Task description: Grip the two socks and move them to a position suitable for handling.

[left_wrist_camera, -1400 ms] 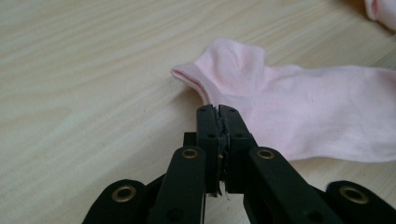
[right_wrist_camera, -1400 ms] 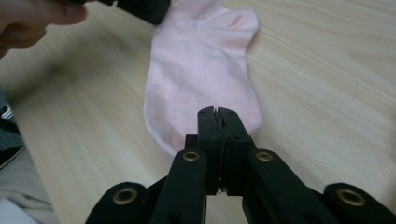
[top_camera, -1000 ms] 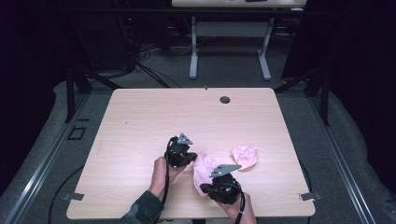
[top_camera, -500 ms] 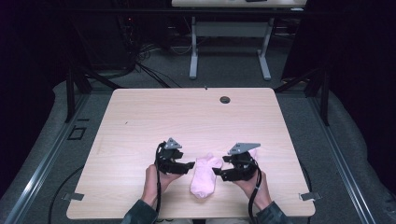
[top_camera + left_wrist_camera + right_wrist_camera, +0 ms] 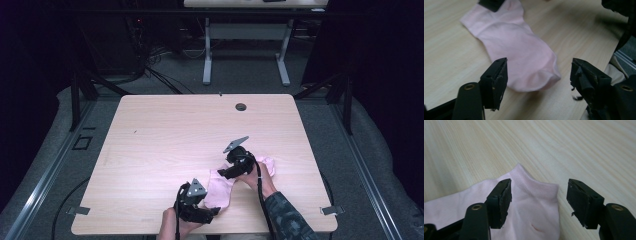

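High view: a pink sock point(image 5: 218, 189) lies flat on the table point(image 5: 165, 135) near its front edge, between the 2 grippers. The left gripper point(image 5: 212, 212) sits at the sock's near end, by the table's front edge. The right gripper point(image 5: 223, 173) is over the sock's far end. A second pink sock point(image 5: 266, 164) lies just beyond the right hand point(image 5: 257, 176), partly covered by it.

Left gripper view: the left gripper point(image 5: 537, 75) has its jaws wide apart, holding nothing. The sock point(image 5: 516, 50) stretches away from it, the rounded toe end lying between the jaws and a little ahead of them, flat on the wood. Whether the jaws touch the fabric cannot be told. A dark block rests on the sock's far end.

Right gripper view: the right gripper point(image 5: 539, 195) is also spread open and empty. The sock's point(image 5: 529, 207) ribbed cuff lies between the jaws, its corner poking just past their tips; the left jaw sits over the fabric, the right jaw over bare table beside the cuff's edge.
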